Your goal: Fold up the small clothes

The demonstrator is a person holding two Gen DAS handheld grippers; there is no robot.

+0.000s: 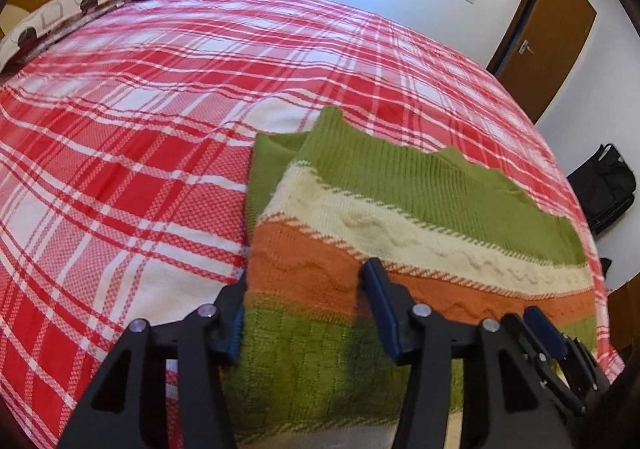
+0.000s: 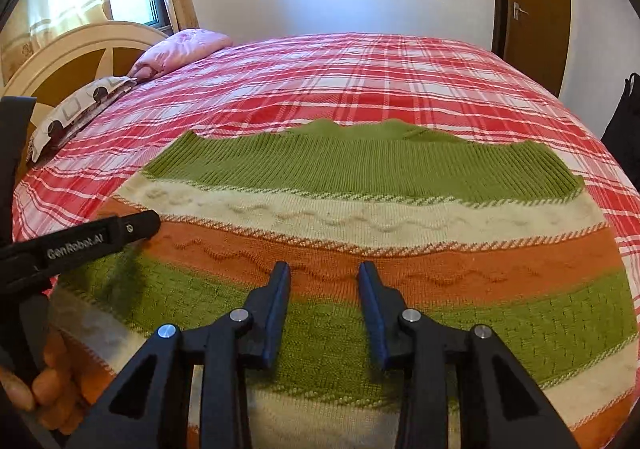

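Working across the bed (image 2: 360, 61) from left to right, we find the left hand-held gripper (image 1: 304, 289) at the left edge of the striped knit sweater (image 2: 360, 217), its jaws half apart and straddling that edge, one finger on the plaid bedspread (image 1: 120, 169) side and the other on the orange band; we see no fabric pinched between the pads, so we read it as not yet gripping. Further right, the right hand-held gripper (image 2: 324, 269) hovers over the middle of the sweater with its jaws partly apart and only knit visible in the gap below, nothing clamped. The sweater lies flat on the bedspread, near the edge closest to us. By our judgement the fold is partly made: at the left end of the far edge a green layer peeks out from under the top layer, which suggests one fold is already laid, though we cannot tell how many. At least one more fold looks to remain. Its long axis runs left to right across both views, stripes parallel to it, with the ribbed green band pointing away toward the far wall and the door (image 2: 536, 9).
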